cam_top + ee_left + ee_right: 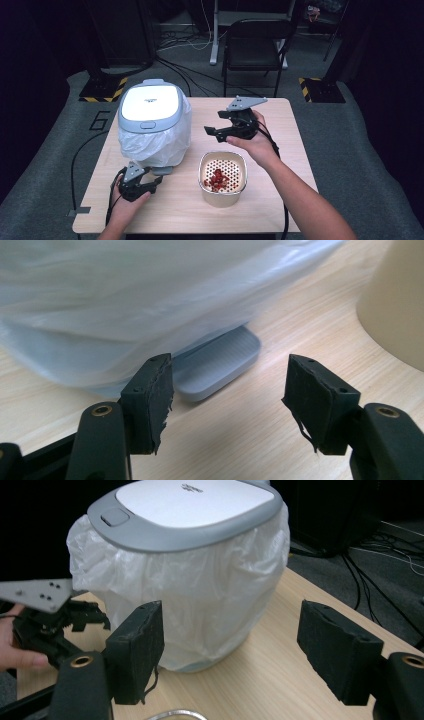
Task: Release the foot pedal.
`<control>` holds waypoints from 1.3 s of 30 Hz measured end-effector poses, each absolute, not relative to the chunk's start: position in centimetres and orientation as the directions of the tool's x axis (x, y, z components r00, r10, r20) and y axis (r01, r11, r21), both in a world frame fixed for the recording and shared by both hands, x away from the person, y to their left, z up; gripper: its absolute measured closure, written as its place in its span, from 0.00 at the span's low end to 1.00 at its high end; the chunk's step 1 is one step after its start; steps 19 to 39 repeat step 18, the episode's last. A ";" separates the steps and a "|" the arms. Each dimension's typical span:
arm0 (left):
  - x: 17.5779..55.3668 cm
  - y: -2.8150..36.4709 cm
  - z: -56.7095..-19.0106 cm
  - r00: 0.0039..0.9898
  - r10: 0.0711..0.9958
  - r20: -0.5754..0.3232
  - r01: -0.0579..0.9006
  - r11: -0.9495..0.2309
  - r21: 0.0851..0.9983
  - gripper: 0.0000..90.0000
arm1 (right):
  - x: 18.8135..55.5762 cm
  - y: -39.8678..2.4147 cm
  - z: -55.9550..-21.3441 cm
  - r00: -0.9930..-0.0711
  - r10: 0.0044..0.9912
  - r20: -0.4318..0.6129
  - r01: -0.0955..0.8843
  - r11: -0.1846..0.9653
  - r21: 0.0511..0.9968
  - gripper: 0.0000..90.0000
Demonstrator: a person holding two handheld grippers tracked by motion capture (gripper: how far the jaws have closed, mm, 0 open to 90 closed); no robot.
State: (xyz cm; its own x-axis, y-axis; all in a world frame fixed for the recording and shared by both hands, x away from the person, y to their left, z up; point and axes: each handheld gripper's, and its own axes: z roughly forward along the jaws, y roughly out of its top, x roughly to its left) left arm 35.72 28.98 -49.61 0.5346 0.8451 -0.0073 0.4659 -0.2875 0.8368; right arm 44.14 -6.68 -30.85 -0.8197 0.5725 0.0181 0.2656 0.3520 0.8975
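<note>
- Two grippers work over the counter (pixel 280 165) in the high view: we note the left gripper (pixel 150 186) low by the pedal (pixel 162 170) of the bagged bin (pixel 152 122), lid down, and the right gripper (pixel 212 133) raised above the perforated bowl (pixel 223 179) of red bits.
- Left gripper view: jaws apart, empty, aimed at the pedal (pixel 217 365), likely to press it.
- Right gripper view: jaws wide, empty, facing the bin (pixel 190 575), well clear.

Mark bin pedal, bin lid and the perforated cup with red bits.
bin pedal (pixel 220 365), left gripper view, ribbed top face.
bin lid (pixel 150 102), high view, white centre panel.
perforated cup (pixel 223 195), high view, outer front wall.
</note>
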 end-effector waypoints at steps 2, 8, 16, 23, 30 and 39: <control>35.7 29.2 -49.7 0.511 0.860 -0.022 0.467 -0.256 0.846 0.40 | 43.8 -7.6 -31.2 -0.810 0.586 0.009 0.263 0.350 0.899 0.30; 35.9 30.9 -49.9 0.481 0.876 -0.040 0.523 -0.250 0.815 0.39 | 42.8 -10.5 -32.9 -0.772 0.635 0.010 0.284 0.331 0.900 0.30; 36.0 33.7 -50.2 0.411 0.911 -0.029 0.544 -0.219 0.810 0.34 | 41.2 -15.4 -36.1 -0.681 0.731 0.030 0.342 0.282 0.896 0.30; 36.1 34.0 -50.4 0.403 0.915 -0.032 0.550 -0.214 0.807 0.33 | 40.9 -16.6 -37.2 -0.648 0.761 0.026 0.363 0.278 0.889 0.29; 36.1 34.0 -50.4 0.403 0.915 -0.032 0.550 -0.214 0.807 0.33 | 40.9 -16.6 -37.2 -0.648 0.761 0.026 0.363 0.278 0.889 0.29; 36.1 34.0 -50.4 0.403 0.915 -0.032 0.550 -0.214 0.807 0.33 | 40.9 -16.6 -37.2 -0.648 0.761 0.026 0.363 0.278 0.889 0.29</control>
